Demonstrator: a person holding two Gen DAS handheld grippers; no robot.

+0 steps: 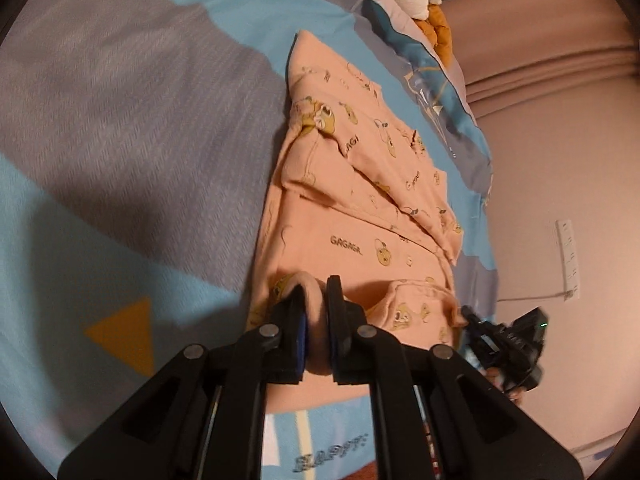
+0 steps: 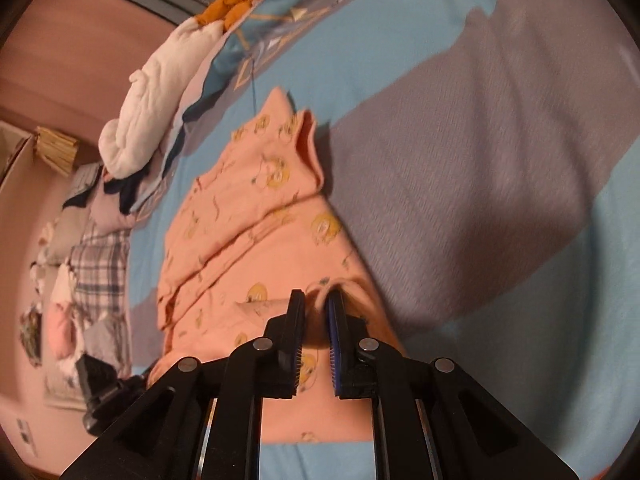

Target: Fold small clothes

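On the bedsheet (image 1: 100, 100), peach garment (image 1: 360, 208) lies lengthwise away.

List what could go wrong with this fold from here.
Each claw, left and right, pinches only a small bunch of the peach garment, so an edge might slip out. The sleeve folds lying loose on top could shift if the cloth is pulled unevenly.

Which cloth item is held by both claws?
The peach printed garment: left claw and right claw each pinch its edge. The white cloth lies untouched.
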